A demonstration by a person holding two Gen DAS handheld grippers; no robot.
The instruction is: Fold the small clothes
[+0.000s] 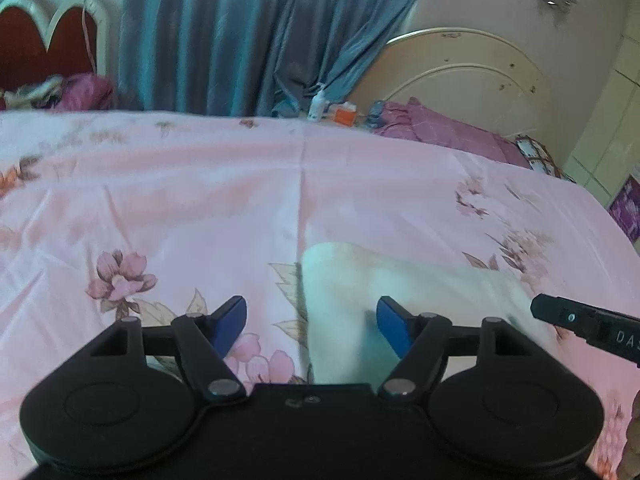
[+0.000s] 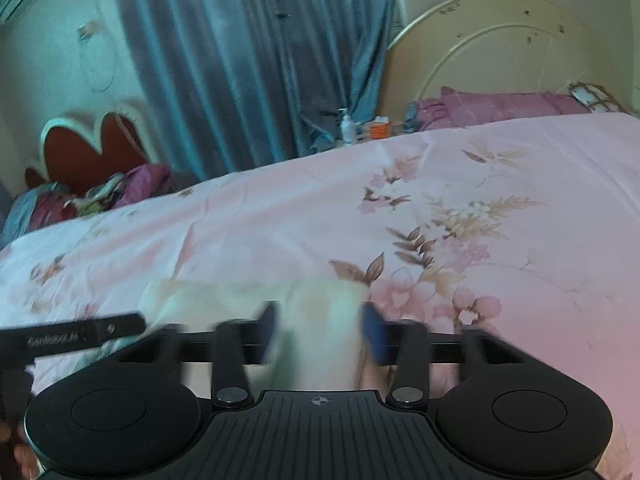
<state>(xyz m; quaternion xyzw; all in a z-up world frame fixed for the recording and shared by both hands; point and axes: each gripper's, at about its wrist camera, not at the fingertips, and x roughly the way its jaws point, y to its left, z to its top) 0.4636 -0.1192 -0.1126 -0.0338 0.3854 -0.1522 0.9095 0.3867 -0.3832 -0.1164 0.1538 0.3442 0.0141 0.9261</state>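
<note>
Pink bedsheet (image 1: 200, 184), white garment (image 1: 340, 280), R view blurred

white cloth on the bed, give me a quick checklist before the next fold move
1. White cloth lies on the pink sheet: ok.
2. Left hand-held gripper open, nothing pinched: ok.
3. Right hand-held gripper has cloth between its fingers; whether the pads press it: cannot tell, picture blurred.
4. Cloth flat and smooth: cannot tell, edges smeared.
5. Bare sheet beyond the cloth for folding: ok.
6. Bottle and orange box stand far off at the bed's far edge: ok.
</note>
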